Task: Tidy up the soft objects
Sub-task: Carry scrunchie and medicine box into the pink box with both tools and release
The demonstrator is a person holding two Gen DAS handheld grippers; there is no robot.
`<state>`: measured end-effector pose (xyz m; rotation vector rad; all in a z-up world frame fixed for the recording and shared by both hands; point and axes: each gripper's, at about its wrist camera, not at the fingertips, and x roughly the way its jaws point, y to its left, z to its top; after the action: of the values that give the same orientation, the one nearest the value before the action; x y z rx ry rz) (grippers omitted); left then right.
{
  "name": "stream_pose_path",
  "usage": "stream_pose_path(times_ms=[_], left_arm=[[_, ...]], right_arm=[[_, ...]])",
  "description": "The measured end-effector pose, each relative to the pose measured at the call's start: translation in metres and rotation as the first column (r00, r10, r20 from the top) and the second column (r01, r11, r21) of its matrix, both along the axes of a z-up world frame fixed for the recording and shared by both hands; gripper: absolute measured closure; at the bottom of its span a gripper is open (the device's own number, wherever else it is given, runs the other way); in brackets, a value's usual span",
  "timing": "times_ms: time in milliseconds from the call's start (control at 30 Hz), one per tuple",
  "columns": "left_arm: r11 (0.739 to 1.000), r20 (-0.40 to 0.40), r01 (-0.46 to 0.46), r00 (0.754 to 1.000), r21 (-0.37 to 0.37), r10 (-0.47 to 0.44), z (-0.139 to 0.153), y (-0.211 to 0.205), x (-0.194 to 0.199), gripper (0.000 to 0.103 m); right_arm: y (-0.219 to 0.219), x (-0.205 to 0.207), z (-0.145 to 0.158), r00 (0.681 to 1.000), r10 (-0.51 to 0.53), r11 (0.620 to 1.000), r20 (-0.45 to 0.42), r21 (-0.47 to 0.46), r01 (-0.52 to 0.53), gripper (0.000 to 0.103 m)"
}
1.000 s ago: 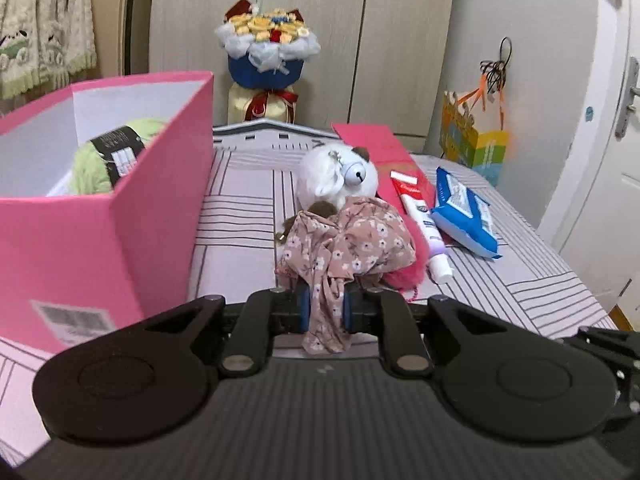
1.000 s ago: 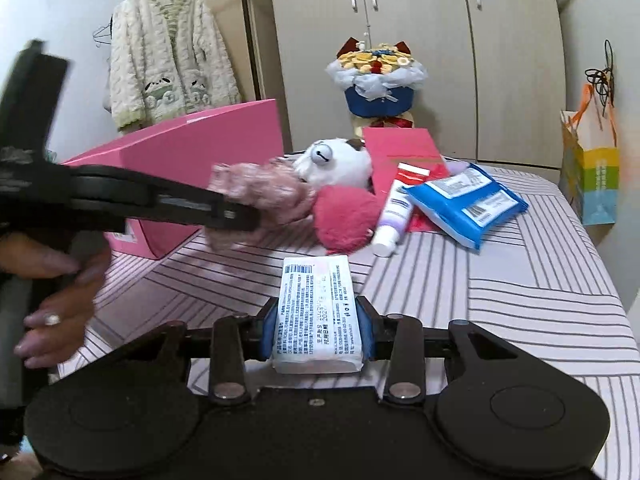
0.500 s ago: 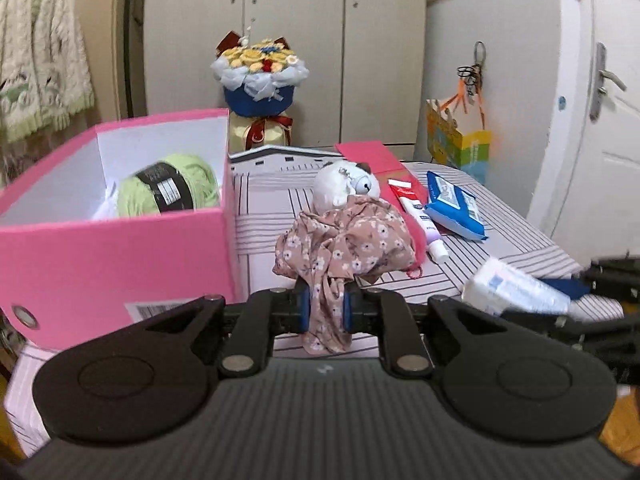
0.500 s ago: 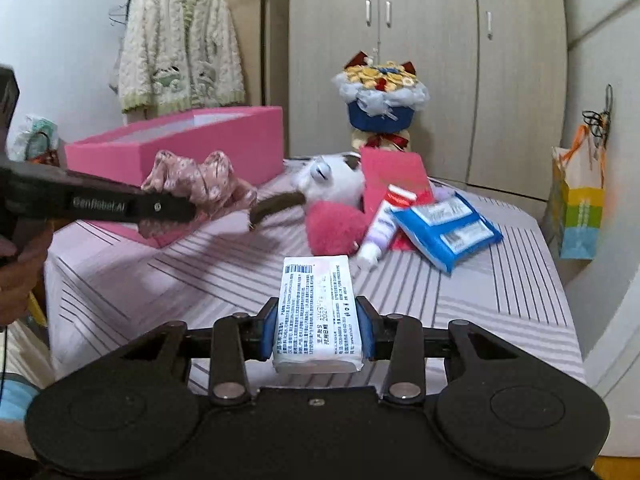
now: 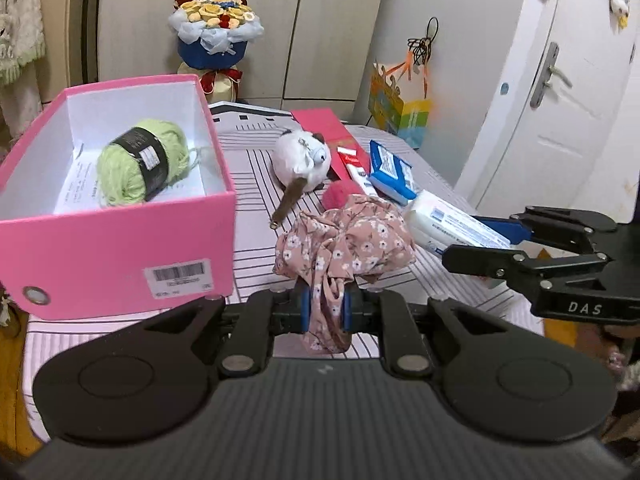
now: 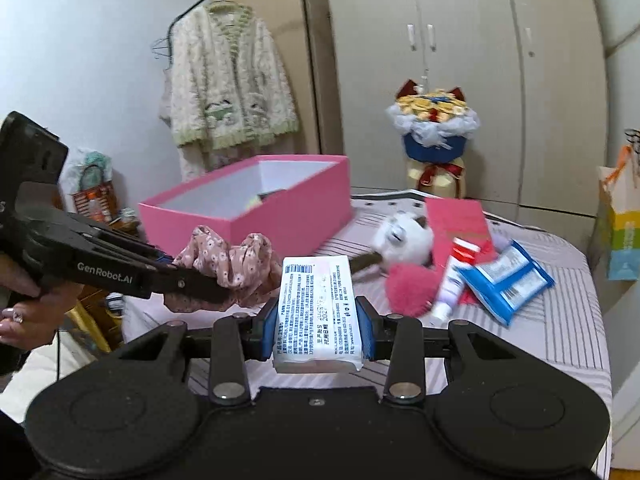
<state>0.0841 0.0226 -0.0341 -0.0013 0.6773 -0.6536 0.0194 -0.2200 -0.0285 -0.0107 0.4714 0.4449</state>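
My left gripper (image 5: 326, 307) is shut on a pink floral fabric scrunchie (image 5: 348, 240), held above the striped table to the right of the open pink box (image 5: 120, 248). A green yarn ball (image 5: 142, 160) lies inside that box. My right gripper (image 6: 318, 326) is shut on a white tissue pack (image 6: 316, 308), raised over the table's near side; this gripper (image 5: 496, 246) and its pack (image 5: 452, 222) show at the right of the left wrist view. A white plush toy (image 5: 304, 158) and a pink fluffy ball (image 6: 408, 288) lie on the table beyond.
A toothpaste tube (image 6: 454, 284), a blue packet (image 6: 506, 278) and a red flat box (image 6: 458, 220) lie on the striped table (image 6: 568, 320) right of the plush. A bouquet (image 5: 218, 28) stands behind, before wardrobe doors. A colourful bag (image 5: 400, 112) hangs by the white door.
Both grippers have risen with their loads. The left one drew back and up, so the box's inside with the yarn now shows. The right gripper has come into the left view.
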Motion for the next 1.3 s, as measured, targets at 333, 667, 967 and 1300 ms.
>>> stream_pose_path(times_ms=[333,667,967,1300], left_arm=[[0.988,0.063,-0.157,0.986,-0.005,0.157,0.043,0.053,0.009,0.089],[0.927,0.061,-0.364,0.931,0.092,0.359,0.038,0.084,0.091,0.089],[0.862,0.052,-0.354,0.931,0.362,0.36,0.015,0.072,0.169,0.089],[0.835,0.009,-0.309,0.939,0.456,0.343,0.0,0.061,0.189,0.086]], right_arm=[[0.05,0.038,0.049,0.987,0.15,0.989,0.062,0.0,-0.15,0.059],[0.127,0.13,0.047,0.96,0.28,0.955,0.022,-0.112,-0.276,0.059],[0.174,0.226,0.024,0.889,0.369,0.861,-0.272,-0.261,-0.437,0.059],[0.197,0.256,0.003,0.831,0.402,0.798,-0.384,-0.298,-0.524,0.059]])
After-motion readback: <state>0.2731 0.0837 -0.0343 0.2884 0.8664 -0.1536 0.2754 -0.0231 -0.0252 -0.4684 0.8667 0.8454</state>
